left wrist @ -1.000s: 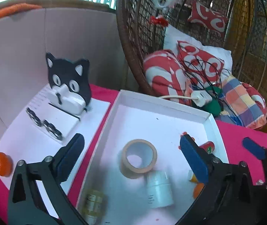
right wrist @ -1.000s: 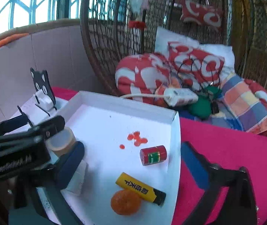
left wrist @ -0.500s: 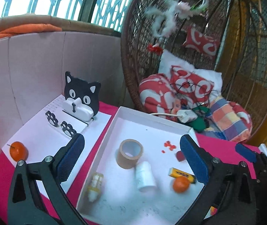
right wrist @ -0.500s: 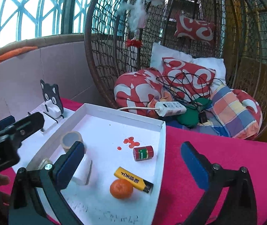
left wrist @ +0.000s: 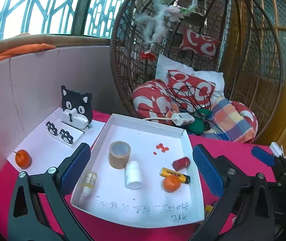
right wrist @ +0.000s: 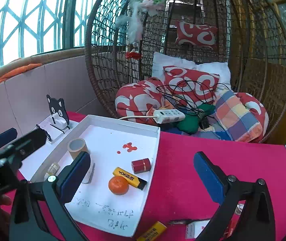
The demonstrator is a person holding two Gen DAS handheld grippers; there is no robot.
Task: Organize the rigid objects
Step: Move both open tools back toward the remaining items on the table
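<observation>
A white tray (left wrist: 147, 120) lies on the pink table. It holds a brown tape roll (left wrist: 120, 154), a white bottle (left wrist: 133, 174), a small dropper bottle (left wrist: 89, 181), a red cylinder (left wrist: 181, 163), a yellow lighter (left wrist: 174, 174) and an orange (left wrist: 171, 183). My left gripper (left wrist: 140, 148) hovers open above the tray's near side, holding nothing. My right gripper (right wrist: 142, 154) is open over the tray's right rim (right wrist: 156, 138), also with nothing in it. Nearest to it are the orange (right wrist: 118, 185), the lighter (right wrist: 130, 177) and the red cylinder (right wrist: 141, 165).
A second orange (left wrist: 23, 158) sits on white paper left of the tray, by a black cat stand (left wrist: 76, 108). Another yellow lighter (right wrist: 153, 231) and small items (right wrist: 195, 229) lie at the table's near edge. A wicker chair (right wrist: 183, 92) with cushions and a power strip (right wrist: 169, 117) stands behind.
Both grippers have drawn back and up from the tray, so the whole tray and more of the room show. Both stayed open; the objects in the tray have not moved.
</observation>
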